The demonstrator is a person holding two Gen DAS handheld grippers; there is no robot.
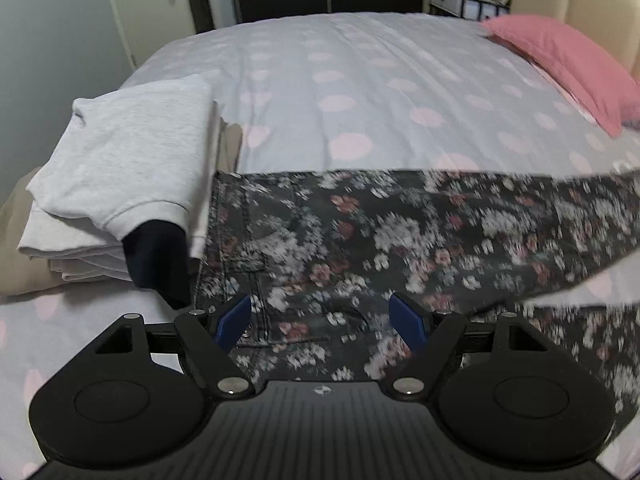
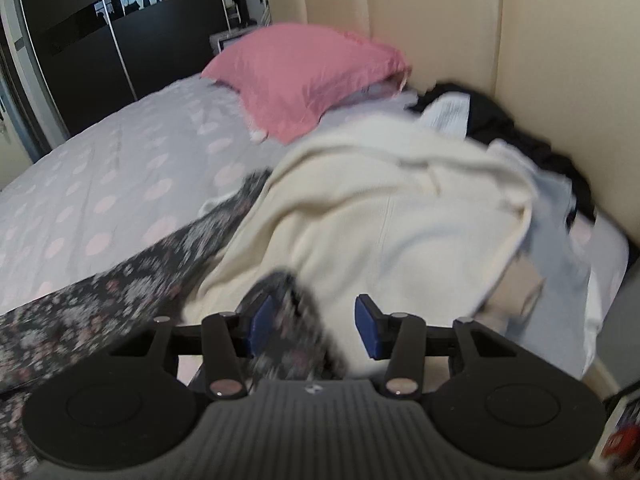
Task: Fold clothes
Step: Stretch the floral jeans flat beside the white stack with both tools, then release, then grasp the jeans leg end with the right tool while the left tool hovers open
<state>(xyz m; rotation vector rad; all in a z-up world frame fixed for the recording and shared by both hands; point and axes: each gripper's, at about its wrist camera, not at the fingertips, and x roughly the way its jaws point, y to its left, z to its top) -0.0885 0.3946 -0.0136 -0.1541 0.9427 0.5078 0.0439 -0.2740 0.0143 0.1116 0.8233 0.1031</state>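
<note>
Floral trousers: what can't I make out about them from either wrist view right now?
- Floral trousers, left wrist view: far leg end motion-blurred, cut off by the right edge.
- Right wrist view: fabric between the right gripper jaws blurred; pad contact unclear.
- Cream sweater hides the middle of the trousers.

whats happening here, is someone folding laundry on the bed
Yes. A person with a two-finger gripper in each hand is working on a dark floral-print pair of trousers stretched across the grey bed cover with pink dots. The left gripper hovers open over the waistband end. The right gripper has a blurred part of the trousers between its fingers, touching one pad, not clamped. A stack of folded grey and beige clothes lies at one side; a cream knitted garment and other unfolded clothes wait near the pink pillow.
</note>
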